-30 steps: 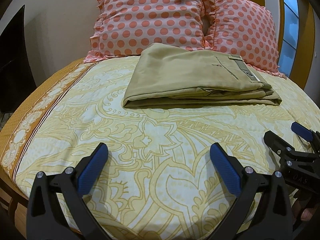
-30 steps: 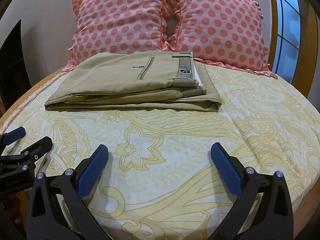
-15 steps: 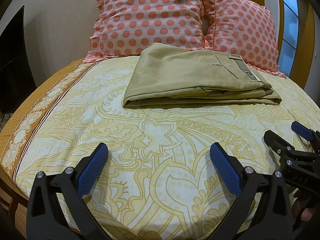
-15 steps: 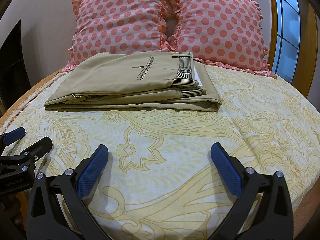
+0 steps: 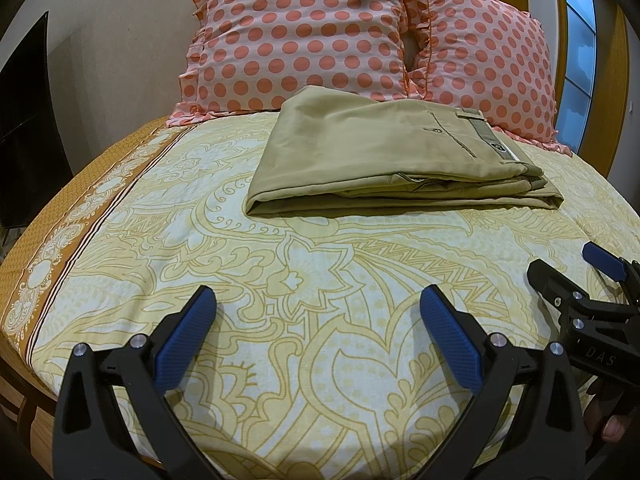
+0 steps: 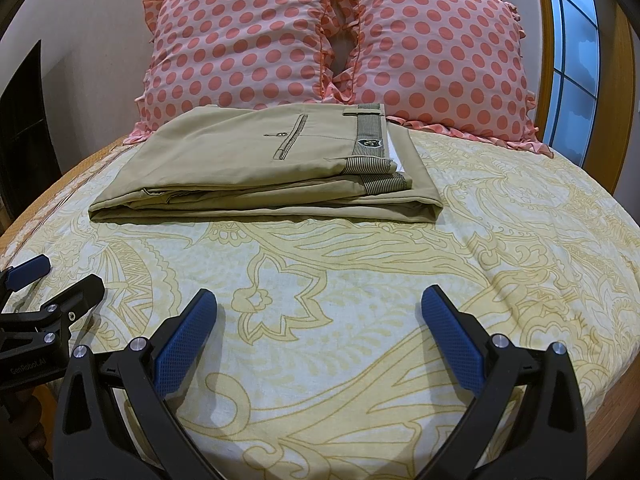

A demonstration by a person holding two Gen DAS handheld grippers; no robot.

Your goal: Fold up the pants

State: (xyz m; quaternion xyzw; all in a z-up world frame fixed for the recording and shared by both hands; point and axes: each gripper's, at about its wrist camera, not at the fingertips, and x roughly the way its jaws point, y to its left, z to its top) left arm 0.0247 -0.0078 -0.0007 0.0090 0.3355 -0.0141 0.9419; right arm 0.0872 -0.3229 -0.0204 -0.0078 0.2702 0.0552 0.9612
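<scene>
Left gripper (image 5: pixel 318 304): fingers spread wide, empty, over the bedsheet (image 5: pixel 320 280).
Khaki pants (image 6: pixel 260 164): folded flat, mid-bed, against two polka-dot pillows (image 6: pixel 340 36).
Right gripper (image 6: pixel 319 304): fingers apart, empty.
Cut off: right pillow's edge.

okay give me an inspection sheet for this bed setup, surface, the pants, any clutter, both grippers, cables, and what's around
Surface: bed sheet, yellow floral print, lying fairly smooth.
Job's things: tan pants, folded into a flat stack near the head of the bed, waistband toward the right.
Clutter: nothing seen.
Grippers: left gripper open, empty, over the sheet short of the pants; right gripper open, empty, likewise short of them.
Cables: nothing seen.
Surroundings: two polka-dot pillows standing behind the pants; window at right; dark panel at left; plain wall behind.
</scene>
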